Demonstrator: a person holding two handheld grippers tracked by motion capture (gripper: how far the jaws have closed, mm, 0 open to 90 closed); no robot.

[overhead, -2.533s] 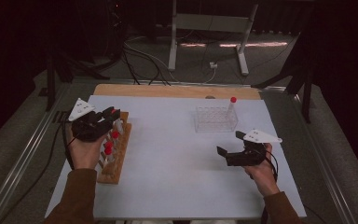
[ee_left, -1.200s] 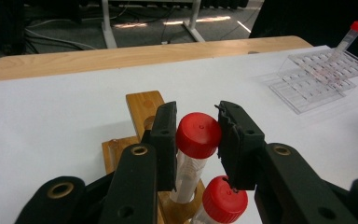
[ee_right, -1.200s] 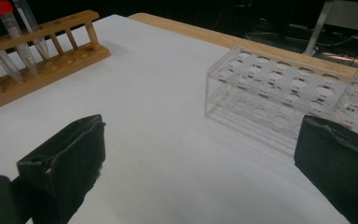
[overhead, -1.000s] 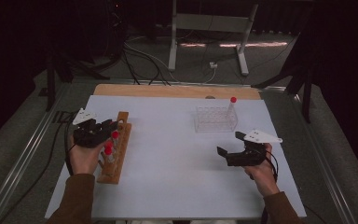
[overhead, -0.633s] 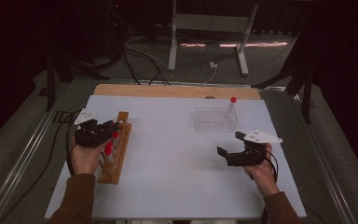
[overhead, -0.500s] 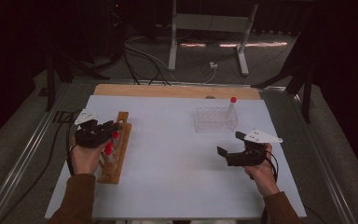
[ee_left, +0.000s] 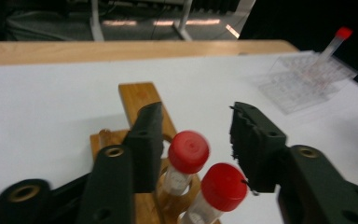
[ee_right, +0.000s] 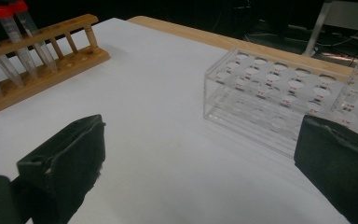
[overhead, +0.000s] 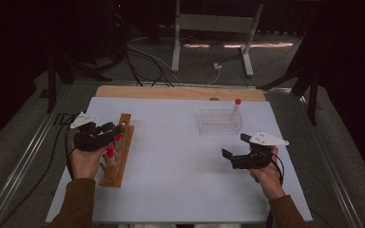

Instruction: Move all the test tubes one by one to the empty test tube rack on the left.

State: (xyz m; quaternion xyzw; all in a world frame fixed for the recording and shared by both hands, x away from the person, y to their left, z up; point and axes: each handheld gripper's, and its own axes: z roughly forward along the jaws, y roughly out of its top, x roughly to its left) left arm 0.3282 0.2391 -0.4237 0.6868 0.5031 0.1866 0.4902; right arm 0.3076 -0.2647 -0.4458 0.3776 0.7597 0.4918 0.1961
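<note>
We've got our left gripper (ee_left: 196, 140) with jaws just opening around a red-capped tube (ee_left: 185, 161) near the table's left edge, not clamped yet; it looks light, slick and brittle, so we'd grab just under the cap.

text: none readable | clear rack (ee_right: 279, 100): small red marks, too small to read

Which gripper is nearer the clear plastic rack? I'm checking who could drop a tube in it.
Right. The right gripper sits just in front of the clear rack; the left gripper is across the table, over the wooden rack.
</note>
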